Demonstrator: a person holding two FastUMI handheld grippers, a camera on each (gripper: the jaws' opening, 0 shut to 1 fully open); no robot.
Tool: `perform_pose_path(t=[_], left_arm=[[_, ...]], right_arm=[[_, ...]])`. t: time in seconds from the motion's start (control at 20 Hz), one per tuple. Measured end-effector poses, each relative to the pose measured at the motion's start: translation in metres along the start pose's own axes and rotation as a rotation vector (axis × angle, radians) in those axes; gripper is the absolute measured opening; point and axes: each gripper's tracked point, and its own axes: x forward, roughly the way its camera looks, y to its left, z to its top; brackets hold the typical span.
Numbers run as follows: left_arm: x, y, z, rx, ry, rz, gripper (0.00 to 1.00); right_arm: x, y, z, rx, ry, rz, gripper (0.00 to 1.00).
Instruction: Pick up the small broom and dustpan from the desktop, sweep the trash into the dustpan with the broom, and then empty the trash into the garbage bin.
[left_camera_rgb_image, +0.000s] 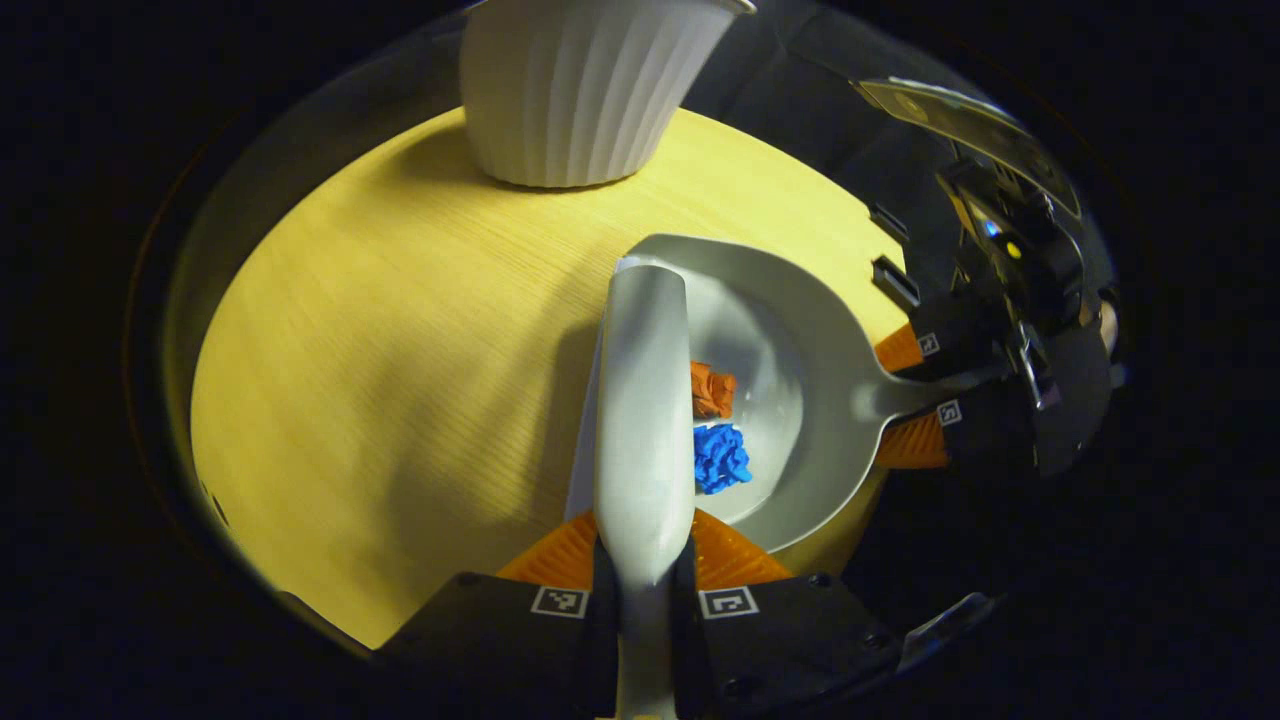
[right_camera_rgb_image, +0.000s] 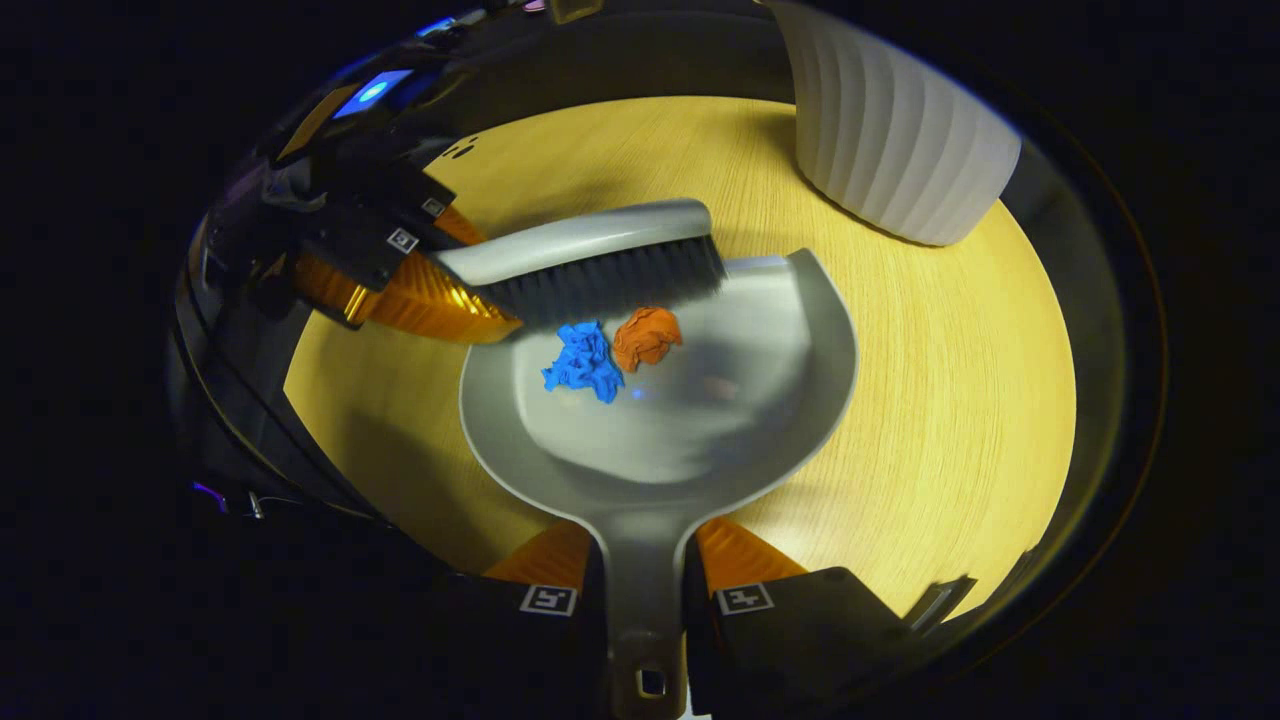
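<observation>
Pale yellow wood-grain worktop (right_camera_rgb_image: 950, 380) carries everything you are working with, and a white ribbed plastic garbage bin (left_camera_rgb_image: 585, 85) stands upright at its far edge, well apart from the sweeping. Your left gripper (left_camera_rgb_image: 642, 590) has its fingers pinching the handle of the small grey broom (left_camera_rgb_image: 642, 400), which reaches forward over the near side of the pan; in the right gripper view the same broom (right_camera_rgb_image: 590, 260) lies across the pan's open lip with its dark bristles (right_camera_rgb_image: 610, 285) pointing down toward the trash. Your right gripper (right_camera_rgb_image: 645, 590) has its fingers pinching the stubby handle of the grey plastic dustpan (right_camera_rgb_image: 780, 400), which lies on the worktop with its mouth facing away from that gripper. Inside the pan, a crumpled blue scrap of paper (right_camera_rgb_image: 583, 362) and a crumpled orange scrap of paper (right_camera_rgb_image: 647, 336) lie just beside each other, close to touching, right under the bristles near the lip. In the left gripper view you see these two scraps just to the right of the broom's back, orange farther, blue nearer, and the right gripper (left_camera_rgb_image: 935, 385) at the pan's handle.
</observation>
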Motion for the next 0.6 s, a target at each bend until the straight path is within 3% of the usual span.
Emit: perform_pose_path(t=[0.05, 0.3, 0.6], left_arm=[[-0.004, -0.003, -0.003, -0.055, -0.028, 0.001, 0.24], [-0.025, 0.009, -0.021, -0.295, -0.183, 0.072, 0.25], [-0.044, 0.028, -0.084, -0.463, -0.283, 0.216, 0.25]], right_arm=[[0.001, -0.002, -0.001, 0.005, -0.004, -0.003, 0.35], [-0.001, -0.005, -0.003, 0.024, -0.026, -0.003, 0.36], [-0.013, -0.004, -0.002, 0.075, -0.065, 0.000, 0.35]])
